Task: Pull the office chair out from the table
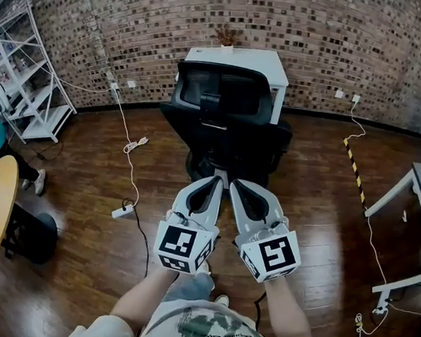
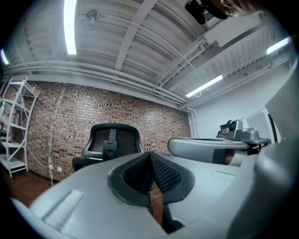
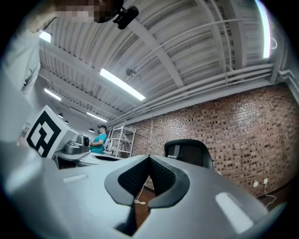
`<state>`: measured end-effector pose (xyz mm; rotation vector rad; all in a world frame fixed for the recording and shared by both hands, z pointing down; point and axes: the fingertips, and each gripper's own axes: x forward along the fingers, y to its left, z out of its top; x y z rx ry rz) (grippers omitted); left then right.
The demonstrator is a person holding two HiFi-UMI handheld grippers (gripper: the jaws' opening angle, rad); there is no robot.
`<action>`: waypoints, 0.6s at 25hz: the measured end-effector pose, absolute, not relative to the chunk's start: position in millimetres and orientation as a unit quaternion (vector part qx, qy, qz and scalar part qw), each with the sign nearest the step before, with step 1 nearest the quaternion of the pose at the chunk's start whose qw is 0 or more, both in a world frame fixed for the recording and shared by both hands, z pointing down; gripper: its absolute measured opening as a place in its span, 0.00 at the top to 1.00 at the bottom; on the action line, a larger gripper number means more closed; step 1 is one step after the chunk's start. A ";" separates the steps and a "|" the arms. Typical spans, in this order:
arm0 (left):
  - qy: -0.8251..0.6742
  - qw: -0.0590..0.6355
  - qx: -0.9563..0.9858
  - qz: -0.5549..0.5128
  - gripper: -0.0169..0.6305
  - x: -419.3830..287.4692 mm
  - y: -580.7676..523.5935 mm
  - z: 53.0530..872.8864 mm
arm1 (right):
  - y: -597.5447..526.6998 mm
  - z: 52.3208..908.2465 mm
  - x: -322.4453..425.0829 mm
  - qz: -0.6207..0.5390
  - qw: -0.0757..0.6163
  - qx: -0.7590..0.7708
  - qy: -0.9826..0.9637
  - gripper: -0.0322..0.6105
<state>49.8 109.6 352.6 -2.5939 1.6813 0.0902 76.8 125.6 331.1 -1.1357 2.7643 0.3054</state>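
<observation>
while you held both grippers side by side, the office chair [image 1: 227,121] stood at twelve o'clock from them, its back toward you, close against the white table [image 1: 270,62]. your left gripper [image 1: 219,178] had its jaws pressed together on nothing. your right gripper [image 1: 233,183] was the same, tips meeting, empty. both gripper views showed the chair apart from the jaws.

Left gripper [image 1: 218,178] and right gripper [image 1: 234,182] side by side, fingers [image 2: 88,191] closed and empty, forearms [image 1: 139,304] reaching forward
</observation>
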 end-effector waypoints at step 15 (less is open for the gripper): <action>0.537 0.006 -0.843 0.026 0.95 61.5 133.3 375.6 | 146.5 369.5 97.1 0.060 0.039 -0.399 0.914 0.95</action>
